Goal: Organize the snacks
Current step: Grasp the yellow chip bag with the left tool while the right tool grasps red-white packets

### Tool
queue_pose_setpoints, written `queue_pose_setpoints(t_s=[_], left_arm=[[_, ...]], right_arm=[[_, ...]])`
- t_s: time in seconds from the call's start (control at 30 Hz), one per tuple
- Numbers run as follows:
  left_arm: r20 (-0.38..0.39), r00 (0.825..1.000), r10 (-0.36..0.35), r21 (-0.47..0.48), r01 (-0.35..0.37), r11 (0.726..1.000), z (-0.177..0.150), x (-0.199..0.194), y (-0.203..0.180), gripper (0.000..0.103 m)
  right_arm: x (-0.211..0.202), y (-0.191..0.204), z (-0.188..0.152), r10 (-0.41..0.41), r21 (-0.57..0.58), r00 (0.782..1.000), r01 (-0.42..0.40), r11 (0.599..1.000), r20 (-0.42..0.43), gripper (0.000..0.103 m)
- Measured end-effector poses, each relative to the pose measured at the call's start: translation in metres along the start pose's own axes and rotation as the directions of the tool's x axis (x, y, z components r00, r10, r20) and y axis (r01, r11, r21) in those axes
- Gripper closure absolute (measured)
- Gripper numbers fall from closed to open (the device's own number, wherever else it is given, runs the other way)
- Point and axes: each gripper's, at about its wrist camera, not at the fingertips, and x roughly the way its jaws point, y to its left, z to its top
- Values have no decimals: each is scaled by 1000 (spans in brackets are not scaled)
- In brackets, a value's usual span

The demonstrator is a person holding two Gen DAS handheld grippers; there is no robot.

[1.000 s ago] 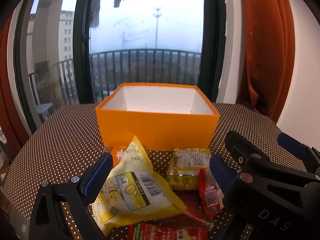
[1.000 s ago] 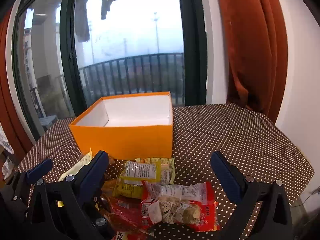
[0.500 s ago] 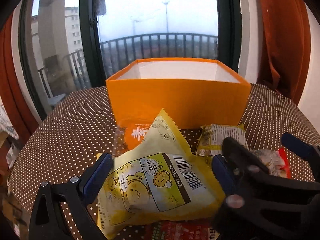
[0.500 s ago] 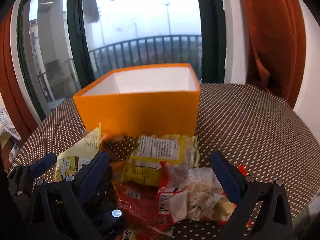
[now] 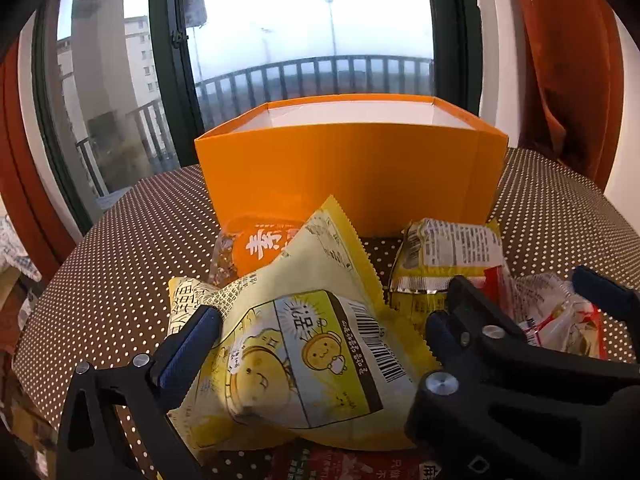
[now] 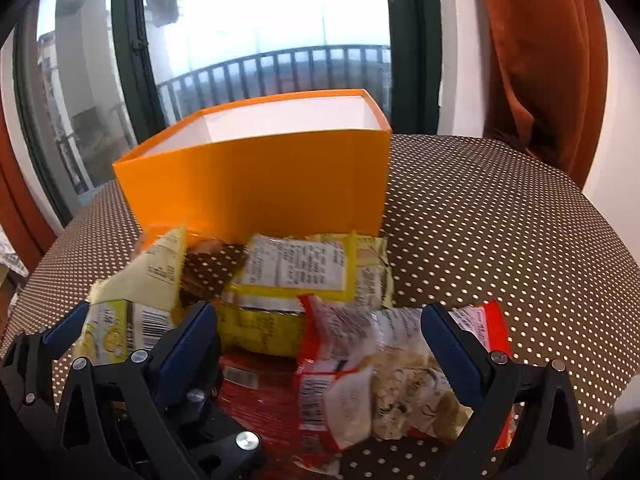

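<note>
Currently, inventory of the scene:
Orange box (image 5: 352, 168): far side of the dotted surface (image 6: 500, 216), open top; white inner walls show, floor hidden, no snack visible inside.
Yellow cartoon packet (image 5: 296, 344): near left, lying between the spread fingers of the left gripper (image 5: 316, 336); contact not clear.
Orange packet (image 5: 256, 246): behind the yellow cartoon packet, just in front of the box.
Yellow label packet (image 6: 308, 280): middle of the pile, just in front of the box.
Red-and-clear packet (image 6: 384, 364): near right, between the wide-open fingers of the right gripper (image 6: 320, 344); not clamped.
Red flat packet (image 6: 256, 396): under the pile, near edge.
Progress: judged barely begun; no packet lifted, all snacks lie outside the box.
Remaining: grip each packet and carry it into the box.
</note>
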Motion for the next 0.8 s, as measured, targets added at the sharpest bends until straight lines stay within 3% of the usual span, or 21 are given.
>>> queue_pose_setpoints(t_s=[0.3, 0.57, 0.63, 0.67, 0.8], left_arm=[[-41, 999, 31, 26, -30, 999, -6, 8, -12, 1], [-46, 998, 50, 35, -49, 998, -7, 13, -14, 1], [-45, 997, 59, 47, -57, 997, -8, 13, -15, 5], [-33, 997, 70, 51, -69, 996, -8, 11, -15, 7], [-23, 997, 78, 51, -77, 996, -11, 9, -14, 11]], right_arm=[[9, -13, -9, 13, 60, 997, -8, 998, -77, 0], [16, -16, -11, 43, 56, 994, -37, 998, -96, 2], [14, -19, -11, 49, 65, 995, -43, 997, -89, 9], [12, -18, -11, 19, 54, 996, -15, 998, -87, 33], [9, -16, -15, 30, 40, 996, -27, 999, -78, 36]])
